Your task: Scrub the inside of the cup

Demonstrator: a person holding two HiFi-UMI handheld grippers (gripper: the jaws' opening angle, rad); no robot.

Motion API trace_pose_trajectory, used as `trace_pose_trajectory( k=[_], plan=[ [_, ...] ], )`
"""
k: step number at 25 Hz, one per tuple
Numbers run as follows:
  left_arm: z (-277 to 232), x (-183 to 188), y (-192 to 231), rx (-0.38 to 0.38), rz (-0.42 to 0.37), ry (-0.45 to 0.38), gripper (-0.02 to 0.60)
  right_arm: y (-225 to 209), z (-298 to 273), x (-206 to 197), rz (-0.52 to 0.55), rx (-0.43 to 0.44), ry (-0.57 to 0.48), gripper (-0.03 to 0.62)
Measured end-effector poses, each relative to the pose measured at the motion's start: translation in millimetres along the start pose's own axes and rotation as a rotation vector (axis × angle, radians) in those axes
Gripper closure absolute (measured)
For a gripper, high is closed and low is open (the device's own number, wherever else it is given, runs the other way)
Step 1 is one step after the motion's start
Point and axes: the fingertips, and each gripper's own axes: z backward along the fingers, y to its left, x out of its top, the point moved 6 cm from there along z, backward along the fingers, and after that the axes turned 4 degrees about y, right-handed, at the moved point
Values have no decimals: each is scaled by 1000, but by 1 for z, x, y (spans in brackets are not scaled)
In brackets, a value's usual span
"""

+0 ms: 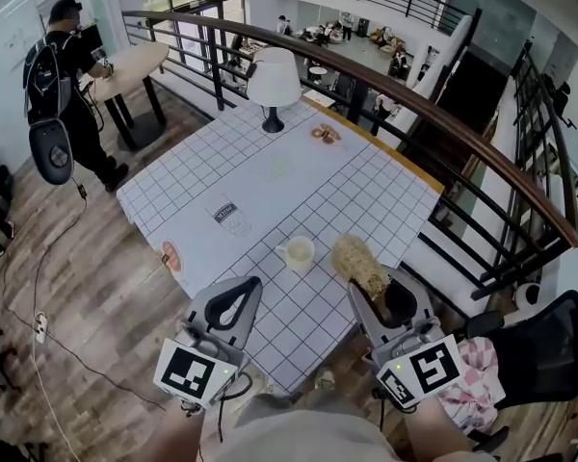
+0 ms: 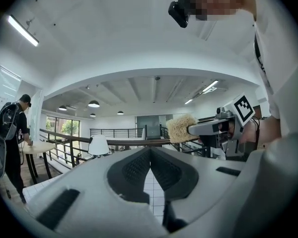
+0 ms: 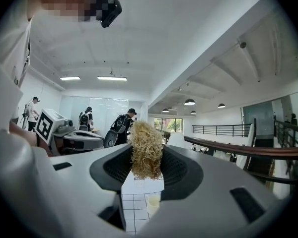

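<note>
The right gripper's (image 3: 146, 156) jaws are clamping a tan, fibrous scrubber (image 3: 146, 145), and the wad is bulging up and forward past the pads. The left gripper's (image 2: 150, 156) jaws are meeting pad to pad, with nothing between them. Both grippers are pointing level over the near edge of a white, grid-patterned table (image 1: 222, 166).

In the head view the scrubber is hanging off the tabletop, just beside the cup (image 1: 298, 254) at about its 3 o'clock and apart from it. The cream cup is standing upright on the table, its handle turning toward 9 o'clock and its mouth facing up. I cannot tell what is inside it. The cup is sitting at about 1 o'clock from the left gripper and 11 o'clock from the right one. In the right gripper view it is showing at 6 o'clock, below the scrubber. A white lamp (image 1: 273, 83) is standing near the table's far corner, at roughly 12 o'clock from the cup.
</note>
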Motion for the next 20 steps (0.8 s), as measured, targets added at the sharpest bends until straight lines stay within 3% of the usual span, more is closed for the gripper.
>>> trace_pose_trajectory(
  k=[7, 13, 20],
  plan=[
    [-26, -19, 13, -95, -72, 133, 566, -10, -13, -17, -3, 33, 53, 441],
    [-67, -57, 35, -144, -172, 162, 566, -27, -47, -33, 19, 45, 83, 441],
    [-120, -102, 59, -186, -139, 236, 563, -54, -96, -49, 19, 107, 152, 441]
  ],
)
